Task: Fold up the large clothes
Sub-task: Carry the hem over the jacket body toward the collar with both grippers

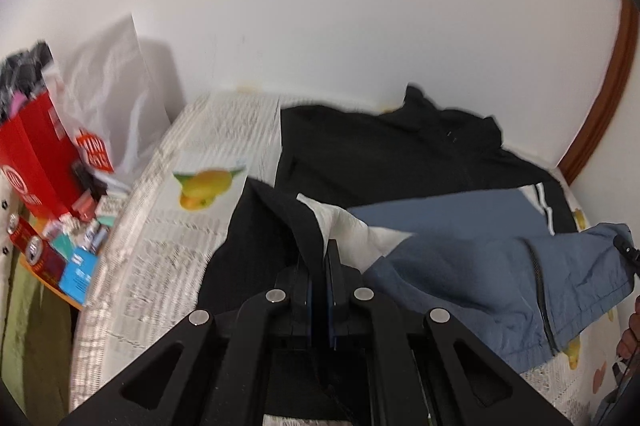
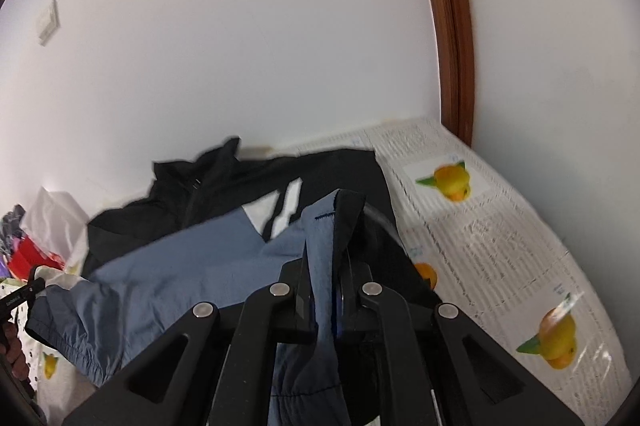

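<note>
Left wrist view: the left gripper [image 1: 321,258] is angled downward over the bed [image 1: 168,246]; its jaws are closed, pinching a black edge of the jacket [image 1: 400,154] between the pads. The jacket's black body lies spread ahead of the fingers, and its blue panel [image 1: 480,266] extends to their right, where the other gripper's tip [image 1: 626,250] meets the cloth. Red boxes and packets [image 1: 44,178] sit far to the left. Right wrist view: the right gripper [image 2: 326,246] is also angled downward, with jaws clamped on a blue fold with a black hem. The jacket's remainder lies ahead and left of the fingers; the fruit-printed bed cover [image 2: 500,226] is to their right.
</note>
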{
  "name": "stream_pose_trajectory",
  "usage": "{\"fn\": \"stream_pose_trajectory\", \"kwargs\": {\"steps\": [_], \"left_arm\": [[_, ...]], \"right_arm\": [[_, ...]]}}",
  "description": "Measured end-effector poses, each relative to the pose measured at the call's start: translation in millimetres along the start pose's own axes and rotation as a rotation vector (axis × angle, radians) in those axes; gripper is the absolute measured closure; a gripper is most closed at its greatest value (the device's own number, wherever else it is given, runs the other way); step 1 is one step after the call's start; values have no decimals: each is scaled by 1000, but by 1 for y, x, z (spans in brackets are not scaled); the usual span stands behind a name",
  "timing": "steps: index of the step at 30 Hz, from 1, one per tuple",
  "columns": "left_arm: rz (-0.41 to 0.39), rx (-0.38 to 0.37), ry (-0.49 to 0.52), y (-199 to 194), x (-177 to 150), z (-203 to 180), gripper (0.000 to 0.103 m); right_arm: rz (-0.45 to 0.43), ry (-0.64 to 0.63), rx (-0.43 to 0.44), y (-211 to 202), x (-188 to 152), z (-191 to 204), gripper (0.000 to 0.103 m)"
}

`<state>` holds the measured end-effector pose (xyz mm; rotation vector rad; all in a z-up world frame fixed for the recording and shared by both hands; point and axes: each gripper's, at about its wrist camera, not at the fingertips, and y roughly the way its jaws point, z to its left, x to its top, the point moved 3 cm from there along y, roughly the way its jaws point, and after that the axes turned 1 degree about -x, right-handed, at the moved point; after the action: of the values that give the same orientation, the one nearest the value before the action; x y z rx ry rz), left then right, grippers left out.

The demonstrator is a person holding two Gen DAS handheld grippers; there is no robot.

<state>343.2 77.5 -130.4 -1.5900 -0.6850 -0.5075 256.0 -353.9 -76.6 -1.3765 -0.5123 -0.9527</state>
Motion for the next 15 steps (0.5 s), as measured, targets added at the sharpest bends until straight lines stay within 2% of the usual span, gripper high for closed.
{"fn": "stream_pose_trajectory", "kwargs": {"steps": [7,9,12,13,15], "left_arm": [[62,13,4,32,-8,3,94],[73,10,2,35,-9,2,93],[96,2,-1,34,-10,3,86],[103,-12,-2,30,-12,2,83],[106,-39,-1,22,-14,2,74]], "right_arm": [[81,18,-50,48,-17,-13,94],[110,27,-62,58,-21,-16,90],[166,27,-45,63,-25,-17,66],[190,22,-16,62,-26,-16,53],[218,-23,30,49,-27,-11,50]]}}
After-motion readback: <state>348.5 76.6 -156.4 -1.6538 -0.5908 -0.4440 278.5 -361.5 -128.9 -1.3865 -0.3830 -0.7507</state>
